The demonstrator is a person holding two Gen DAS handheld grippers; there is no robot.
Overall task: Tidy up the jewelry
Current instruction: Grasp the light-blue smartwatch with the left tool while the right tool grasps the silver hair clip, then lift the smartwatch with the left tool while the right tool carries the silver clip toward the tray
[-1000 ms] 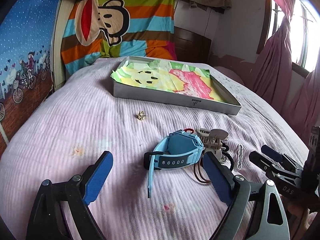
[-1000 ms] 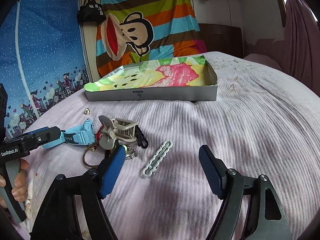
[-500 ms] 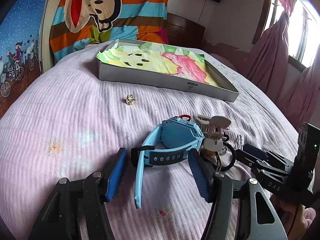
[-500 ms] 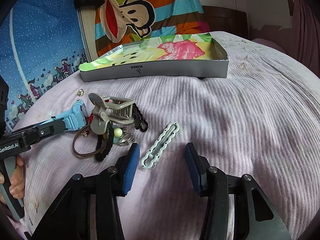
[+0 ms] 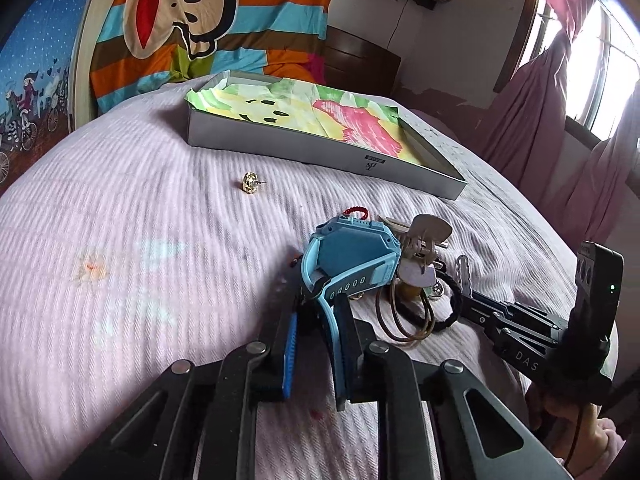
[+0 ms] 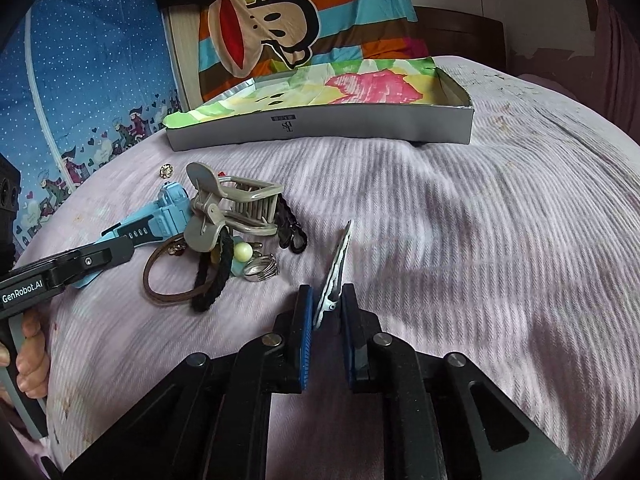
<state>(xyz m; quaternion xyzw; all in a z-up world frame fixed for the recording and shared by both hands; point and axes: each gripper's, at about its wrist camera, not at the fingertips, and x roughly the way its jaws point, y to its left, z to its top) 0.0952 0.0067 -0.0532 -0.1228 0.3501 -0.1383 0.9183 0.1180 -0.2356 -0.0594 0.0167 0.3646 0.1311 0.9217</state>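
Note:
My left gripper is shut on the strap of a blue watch, which lies on the pink bedspread; the same watch shows at the left of the right wrist view. My right gripper is shut on a pale wavy hair clip, tipped up on edge. Beside the watch lies a pile: a grey claw clip, a brown hoop, a black hair tie, a silver ring and a bead. A gold earring lies apart. A grey shallow box lined with coloured paper stands behind.
A striped monkey-print blanket hangs at the bed's head. Pink curtains and a window stand to the right. A blue printed wall runs along the left. A hand holds the left gripper's handle.
Both grippers have gone from open to shut: the left one on the watch strap, the right one on the hair clip, which now stands on edge.

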